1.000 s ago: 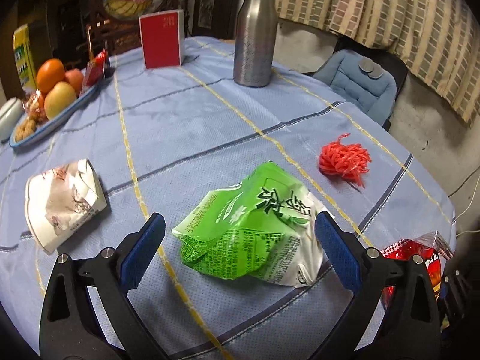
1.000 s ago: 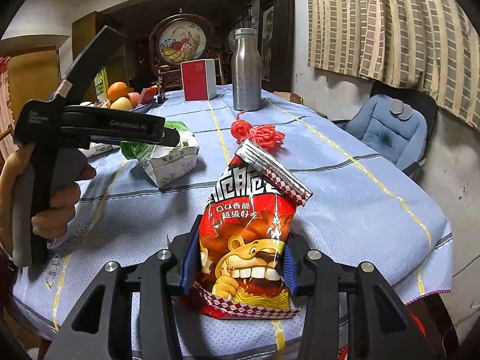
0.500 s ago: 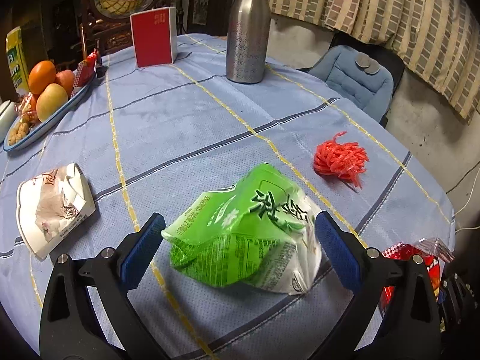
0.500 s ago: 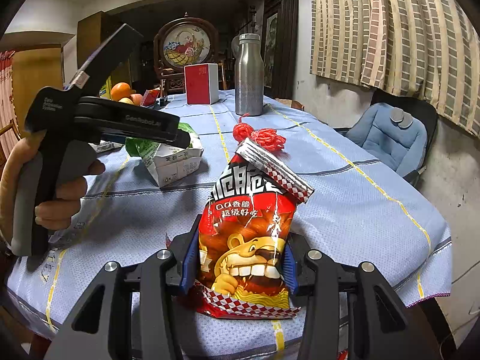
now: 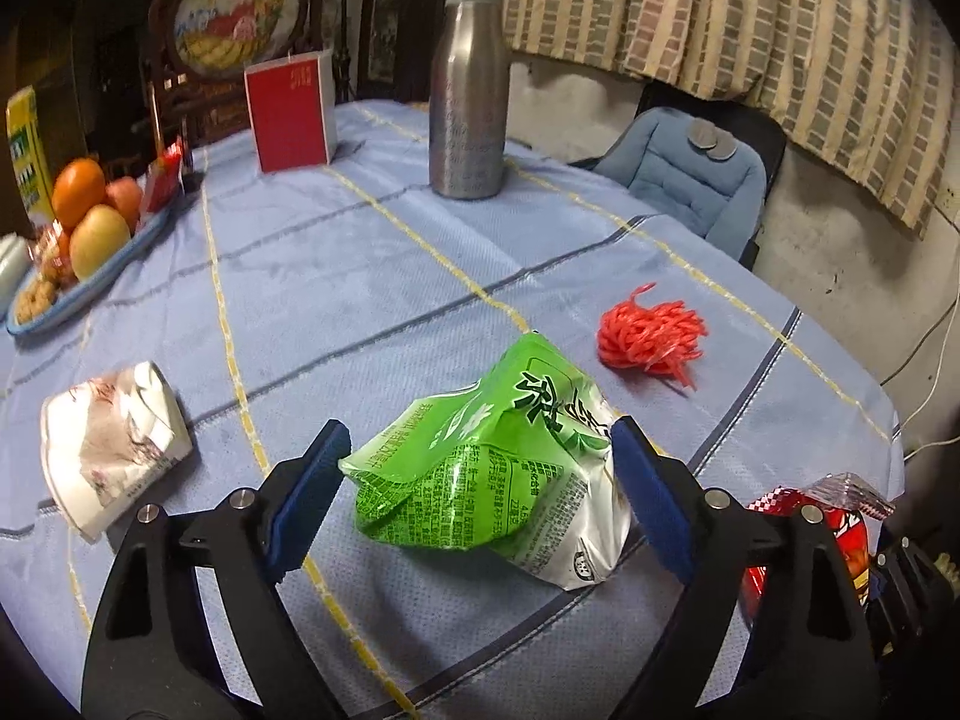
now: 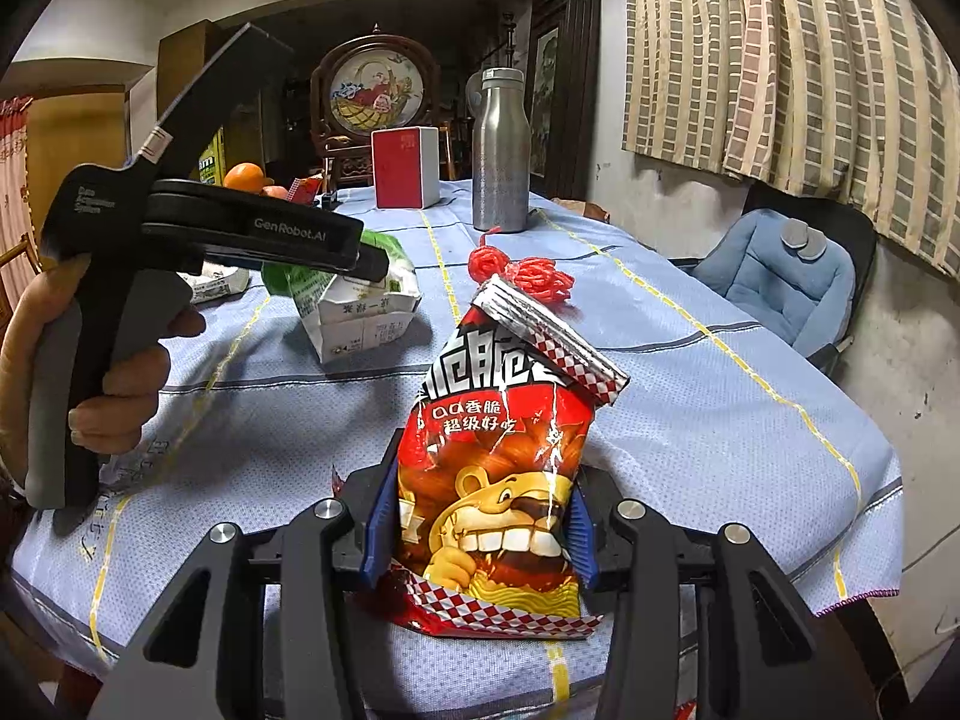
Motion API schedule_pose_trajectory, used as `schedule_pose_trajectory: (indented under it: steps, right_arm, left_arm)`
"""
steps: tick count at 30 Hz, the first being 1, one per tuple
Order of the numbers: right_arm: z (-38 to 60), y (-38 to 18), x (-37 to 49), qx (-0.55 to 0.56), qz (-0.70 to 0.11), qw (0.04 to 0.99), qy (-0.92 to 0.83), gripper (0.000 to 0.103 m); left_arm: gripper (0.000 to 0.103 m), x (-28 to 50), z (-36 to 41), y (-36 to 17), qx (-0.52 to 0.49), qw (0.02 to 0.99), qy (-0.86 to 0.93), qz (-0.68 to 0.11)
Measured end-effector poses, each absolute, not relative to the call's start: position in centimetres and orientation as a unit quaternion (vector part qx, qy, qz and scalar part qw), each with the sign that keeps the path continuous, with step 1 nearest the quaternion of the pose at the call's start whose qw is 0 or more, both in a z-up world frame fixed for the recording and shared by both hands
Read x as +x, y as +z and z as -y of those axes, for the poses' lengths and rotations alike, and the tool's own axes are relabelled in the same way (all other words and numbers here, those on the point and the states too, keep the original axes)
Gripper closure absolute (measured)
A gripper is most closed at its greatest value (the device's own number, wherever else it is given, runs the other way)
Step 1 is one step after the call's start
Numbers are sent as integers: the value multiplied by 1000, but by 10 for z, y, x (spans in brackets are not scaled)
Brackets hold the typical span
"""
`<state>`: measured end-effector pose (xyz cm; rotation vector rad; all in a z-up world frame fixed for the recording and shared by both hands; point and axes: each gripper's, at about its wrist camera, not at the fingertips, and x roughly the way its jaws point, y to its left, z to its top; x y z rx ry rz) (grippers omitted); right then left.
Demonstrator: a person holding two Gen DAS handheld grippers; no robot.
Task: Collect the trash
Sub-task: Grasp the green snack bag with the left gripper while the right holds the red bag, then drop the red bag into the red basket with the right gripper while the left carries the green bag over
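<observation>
A crumpled green carton (image 5: pixel 492 462) lies on the blue tablecloth (image 5: pixel 372 276). My left gripper (image 5: pixel 480 480) is open with its blue pads on either side of the carton, the right pad touching it. The carton (image 6: pixel 354 306) and the left gripper's body (image 6: pixel 252 234) also show in the right wrist view. My right gripper (image 6: pixel 477 525) is shut on a red snack bag (image 6: pixel 504 456) with a cartoon lion and holds it upright above the table's near edge. The bag's edge (image 5: pixel 840 516) shows at the lower right of the left wrist view.
A bundle of red string (image 5: pixel 651 336) lies right of the carton, a crushed white carton (image 5: pixel 108 450) to its left. Farther back stand a steel bottle (image 5: pixel 468 90), a red box (image 5: pixel 288 114) and a fruit plate (image 5: pixel 84 240). A blue padded chair (image 5: pixel 690 180) stands beyond the table.
My left gripper has moved forward around the green carton and its jaws have narrowed toward it. The right gripper with the snack bag has risen slightly.
</observation>
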<state>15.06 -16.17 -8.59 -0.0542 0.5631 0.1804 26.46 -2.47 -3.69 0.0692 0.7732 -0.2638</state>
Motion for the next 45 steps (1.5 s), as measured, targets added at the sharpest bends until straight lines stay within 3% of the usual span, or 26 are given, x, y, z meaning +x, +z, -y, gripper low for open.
schedule_pose_trajectory:
  steps: [11,31,45]
  right_arm:
    - [161,-86,150,-27,-277,956,89,57]
    - [167,-60,131,-37,-258,963,74,59]
    - [236,-34,77,-7,-230,973,16,59]
  left_arm:
    - [18,235,39,-16,86,948,-98,-289]
    - [18,218,32,-9,72,953,-92,-278]
    - [18,198,27,-1,10,944,-147,-295]
